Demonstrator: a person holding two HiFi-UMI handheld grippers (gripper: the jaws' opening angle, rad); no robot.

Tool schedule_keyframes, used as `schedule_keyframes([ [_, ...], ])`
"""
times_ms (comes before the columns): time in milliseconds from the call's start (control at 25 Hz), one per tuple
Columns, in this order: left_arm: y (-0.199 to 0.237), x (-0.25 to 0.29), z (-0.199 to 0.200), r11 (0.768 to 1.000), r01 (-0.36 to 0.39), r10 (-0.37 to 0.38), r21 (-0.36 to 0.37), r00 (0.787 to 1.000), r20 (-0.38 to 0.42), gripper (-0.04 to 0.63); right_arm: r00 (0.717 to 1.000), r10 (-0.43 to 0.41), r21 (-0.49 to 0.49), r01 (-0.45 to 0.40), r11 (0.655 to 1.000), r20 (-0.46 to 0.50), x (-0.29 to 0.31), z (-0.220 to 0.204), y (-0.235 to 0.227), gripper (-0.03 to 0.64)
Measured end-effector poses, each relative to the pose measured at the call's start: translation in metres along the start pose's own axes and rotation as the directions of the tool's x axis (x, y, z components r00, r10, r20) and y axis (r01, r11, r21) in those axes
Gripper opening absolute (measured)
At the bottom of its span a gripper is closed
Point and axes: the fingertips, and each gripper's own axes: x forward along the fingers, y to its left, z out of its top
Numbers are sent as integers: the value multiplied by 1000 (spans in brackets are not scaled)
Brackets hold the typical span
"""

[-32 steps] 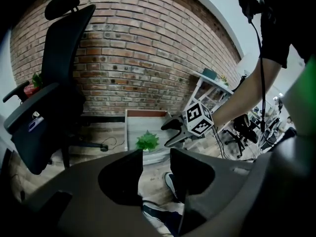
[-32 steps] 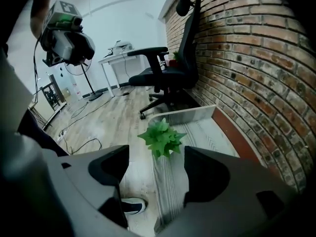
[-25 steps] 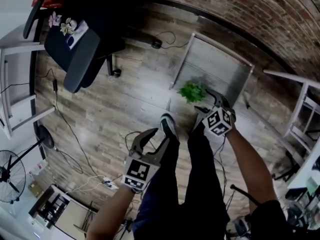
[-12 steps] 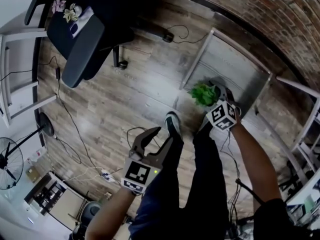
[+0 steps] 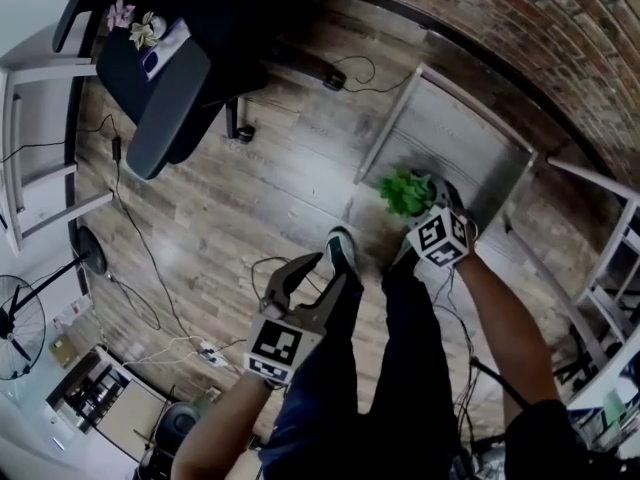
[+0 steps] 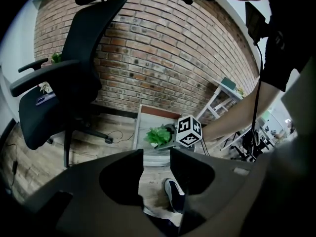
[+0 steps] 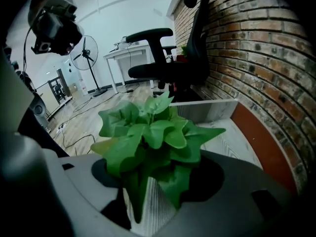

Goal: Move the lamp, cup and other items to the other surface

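right gripper jaws just closed in, clamping the potted plant sitting between them; left gripper jaws parted, empty.

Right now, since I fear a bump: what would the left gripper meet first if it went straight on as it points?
Likely the person's own shoe, seen between the open jaws of the left gripper, or the wooden floor beside it; depth is unclear.
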Motion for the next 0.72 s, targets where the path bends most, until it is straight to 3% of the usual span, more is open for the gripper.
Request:
schedule_keyframes([
  [360,-39,-36,73,995,-1,-6,103,998,67,166,998,-46,75,43,996,35,-117,58,-6,301],
  [720,-118,-101,111,992,40,-44,124,999,31,166,990,-120,204,104,973,69,-271,108,9,301],
])
